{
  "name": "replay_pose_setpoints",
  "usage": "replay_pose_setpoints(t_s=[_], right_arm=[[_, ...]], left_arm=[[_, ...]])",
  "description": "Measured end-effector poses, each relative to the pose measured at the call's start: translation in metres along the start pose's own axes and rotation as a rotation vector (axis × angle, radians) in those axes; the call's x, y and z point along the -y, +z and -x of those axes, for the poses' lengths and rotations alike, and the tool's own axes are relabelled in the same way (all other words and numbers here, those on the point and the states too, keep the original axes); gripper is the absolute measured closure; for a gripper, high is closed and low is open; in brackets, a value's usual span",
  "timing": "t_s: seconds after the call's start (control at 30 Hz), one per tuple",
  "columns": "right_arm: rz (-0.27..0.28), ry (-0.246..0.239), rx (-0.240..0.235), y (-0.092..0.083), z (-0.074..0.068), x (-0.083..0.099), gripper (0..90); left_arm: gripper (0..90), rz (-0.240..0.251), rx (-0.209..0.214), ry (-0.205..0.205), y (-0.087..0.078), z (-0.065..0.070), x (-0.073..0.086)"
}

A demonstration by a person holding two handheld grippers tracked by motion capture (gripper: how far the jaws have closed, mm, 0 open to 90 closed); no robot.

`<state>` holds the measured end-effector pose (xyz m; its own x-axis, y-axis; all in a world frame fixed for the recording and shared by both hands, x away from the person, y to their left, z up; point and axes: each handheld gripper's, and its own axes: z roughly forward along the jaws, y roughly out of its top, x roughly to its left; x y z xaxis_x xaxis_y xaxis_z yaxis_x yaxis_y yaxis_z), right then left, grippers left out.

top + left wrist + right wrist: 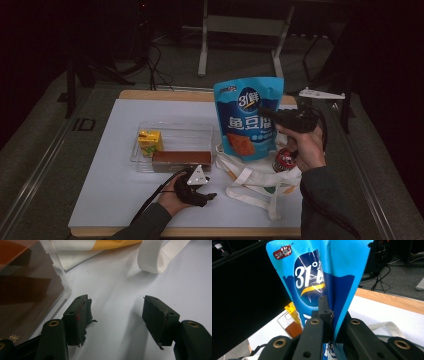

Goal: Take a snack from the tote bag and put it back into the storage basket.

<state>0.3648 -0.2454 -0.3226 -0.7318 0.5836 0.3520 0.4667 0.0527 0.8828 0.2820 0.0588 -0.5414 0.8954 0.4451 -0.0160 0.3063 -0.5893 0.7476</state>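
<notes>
Right hand-held gripper (270,116), right of centre in the high view, is clamped on the edge of the blue snack pouch (248,117), holding it upright above the white tote bag (252,177). Left hand-held gripper (206,192), low centre, rests on the table (120,165) with jaws wide and nothing between them, just beside the clear tray (172,131) holding a yellow carton (150,142) and a brown box (181,160).

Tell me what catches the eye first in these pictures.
The bright blue snack bag stands out, held up above the white cloth bag by the right gripper, shut on its edge. Left of it, a clear tray holds a yellow carton and a brown box.
</notes>
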Motion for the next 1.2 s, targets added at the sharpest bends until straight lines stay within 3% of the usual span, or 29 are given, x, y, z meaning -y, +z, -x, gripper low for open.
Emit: replay_pose_setpoints(t_s=[0.33,1.2], right_arm=[[0.022,0.009,-0.022,0.006,-0.009,-0.011,88.8],[0.051,0.026,-0.092,0.042,-0.029,-0.030,88.8]], left_arm=[[38.5,0.002,0.007,0.001,0.000,0.000,0.000],[38.5,0.008,0.013,0.007,-0.001,0.000,0.000]])
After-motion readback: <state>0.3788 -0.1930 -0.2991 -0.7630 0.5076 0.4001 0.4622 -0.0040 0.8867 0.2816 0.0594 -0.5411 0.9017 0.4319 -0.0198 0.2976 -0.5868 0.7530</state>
